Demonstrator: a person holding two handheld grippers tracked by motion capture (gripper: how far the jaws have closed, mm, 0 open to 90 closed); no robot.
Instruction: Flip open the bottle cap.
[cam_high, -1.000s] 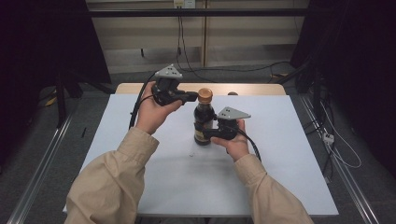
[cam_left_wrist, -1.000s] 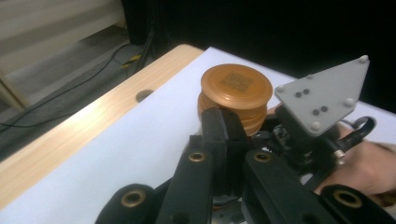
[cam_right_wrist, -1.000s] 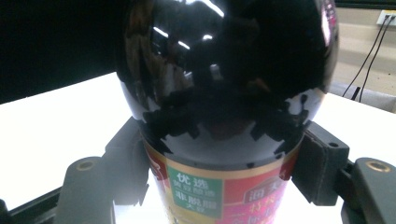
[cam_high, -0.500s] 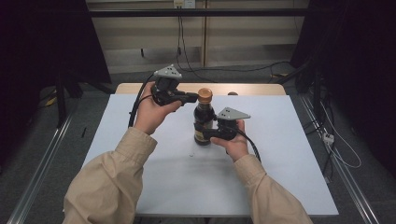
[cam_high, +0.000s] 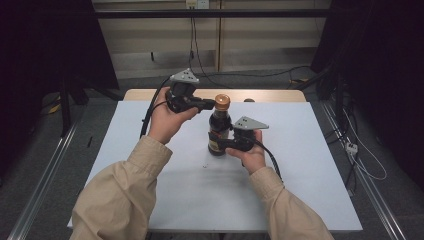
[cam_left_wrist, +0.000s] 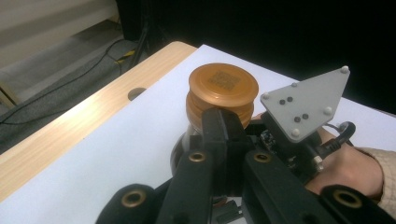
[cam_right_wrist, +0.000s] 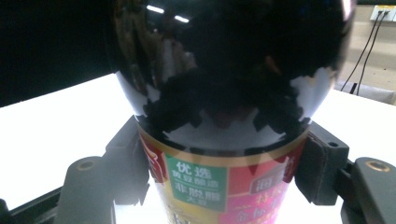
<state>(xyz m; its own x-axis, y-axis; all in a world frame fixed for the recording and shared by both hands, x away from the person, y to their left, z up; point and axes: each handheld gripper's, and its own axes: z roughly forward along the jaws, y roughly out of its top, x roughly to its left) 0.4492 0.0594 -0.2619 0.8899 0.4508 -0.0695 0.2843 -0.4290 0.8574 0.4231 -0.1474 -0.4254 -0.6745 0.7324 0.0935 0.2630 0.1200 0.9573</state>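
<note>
A: High view is giving you the whole layout: bottle (cam_high: 219, 127) standing upright on the white table (cam_high: 310, 150), long axis vertical, cap (cam_high: 222, 101) pointing up, roughly mid-table toward the far side.

B: And the grippers?

A: Your right gripper (cam_high: 226, 145) is clamping the bottle low on its body. Your left gripper (cam_high: 210, 104) is coming in level at the cap, tips closed together and touching it.

B: Left gripper view adding anything?

A: Yes, it's showing the cap top (cam_left_wrist: 223, 84), orange-brown with a square printed mark, and ridges below. Left gripper (cam_left_wrist: 223, 122) tips pressed together against the cap's side, not around it. Right hand (cam_left_wrist: 348, 170) sitting behind.

B: Right gripper view?

A: It's showing the label (cam_right_wrist: 219, 186), green and red panels with printed characters, and the bottle (cam_right_wrist: 224, 84) looking dark all through its shoulder. Black pads (cam_right_wrist: 315, 170) are pressing both sides. Fill level, can't tell.
</note>
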